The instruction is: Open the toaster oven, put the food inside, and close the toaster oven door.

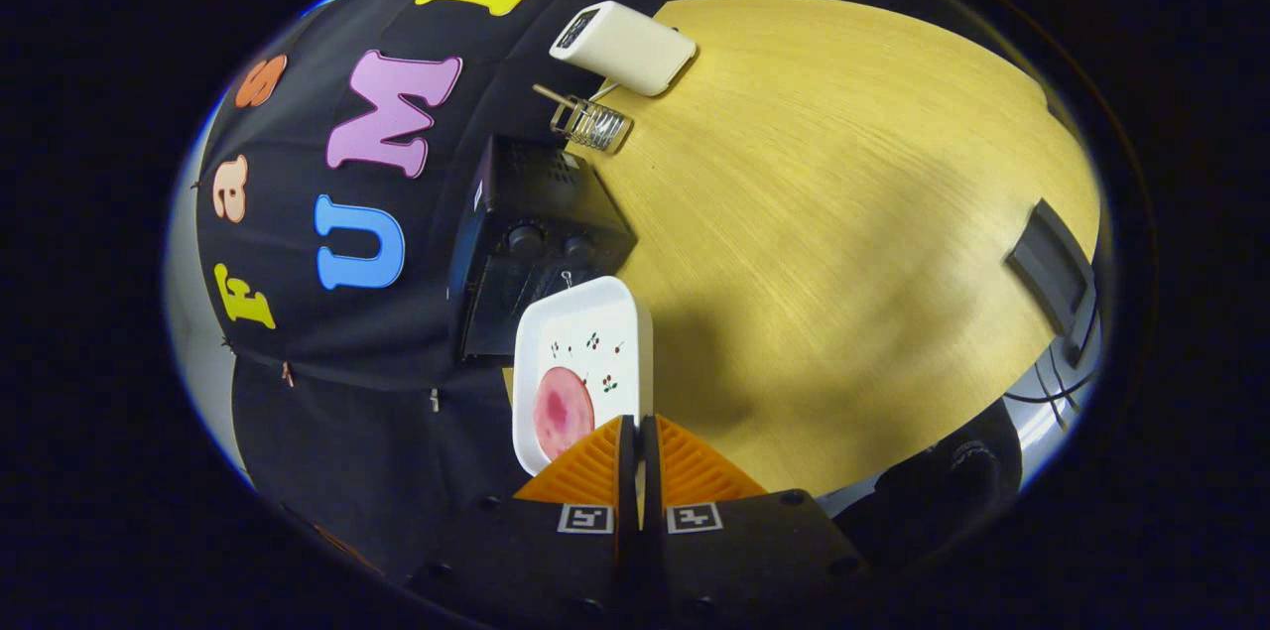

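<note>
The tongs (637, 456) are pressed together on the near rim of a white tray (615, 313), both fingers pinching its edge, so the tray is carried out ahead of them. On the tray lies the food, a round pink slice (564, 410) (it looks like cured meat), near the fingers and toward the tray's left side. Just beyond the tray's far edge stands the black toaster oven (541, 213), its knobs facing this way; whether its door is down I cannot tell, since the tray covers that part. The oven stands on the wooden tabletop (843, 213), with a small wire rack (592, 122) and a cream-coloured box (625, 47) farther back.

I judge the tray to be light, stiff and smooth, so a hold on one edge leaves it free to tip or slide between the fingers. The slice lies loose and probably slick; any tilt could send it off. Keeping the pinch firm on the rim and the tray level seems wise, and the tray may chip if knocked against the oven.
</note>
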Demonstrator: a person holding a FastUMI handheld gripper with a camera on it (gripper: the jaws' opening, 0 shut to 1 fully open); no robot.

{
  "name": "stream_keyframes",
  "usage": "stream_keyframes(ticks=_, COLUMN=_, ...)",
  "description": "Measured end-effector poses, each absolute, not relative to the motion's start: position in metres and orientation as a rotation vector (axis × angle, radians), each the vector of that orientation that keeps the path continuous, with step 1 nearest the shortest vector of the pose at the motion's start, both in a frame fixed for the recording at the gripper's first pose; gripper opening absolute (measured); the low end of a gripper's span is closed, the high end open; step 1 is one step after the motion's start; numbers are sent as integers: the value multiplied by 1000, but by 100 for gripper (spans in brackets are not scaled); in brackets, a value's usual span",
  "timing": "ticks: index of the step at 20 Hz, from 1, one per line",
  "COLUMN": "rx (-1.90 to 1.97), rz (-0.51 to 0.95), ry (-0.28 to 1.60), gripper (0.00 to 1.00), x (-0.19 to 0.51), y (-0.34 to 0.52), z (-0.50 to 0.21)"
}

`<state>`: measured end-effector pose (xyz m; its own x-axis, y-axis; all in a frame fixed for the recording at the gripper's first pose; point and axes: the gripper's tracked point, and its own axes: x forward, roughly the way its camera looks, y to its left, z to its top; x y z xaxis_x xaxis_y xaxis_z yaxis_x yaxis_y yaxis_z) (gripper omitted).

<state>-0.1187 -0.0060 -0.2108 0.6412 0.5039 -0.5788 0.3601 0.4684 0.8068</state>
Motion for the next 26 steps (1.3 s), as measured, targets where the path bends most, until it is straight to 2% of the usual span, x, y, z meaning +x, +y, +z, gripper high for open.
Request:
stream_keyframes(ticks=8, rx=1123, rz=177, ry=895, gripper=5, x=-60, y=87, z=-200)
stream_keyframes(ticks=16, rx=1206, rz=43, ry=887, gripper=5, x=5, y=136, z=-244)
stream_keyframes(ticks=26, rx=1379, rz=-140, ry=702, gripper=5, x=98, y=163, z=-256)
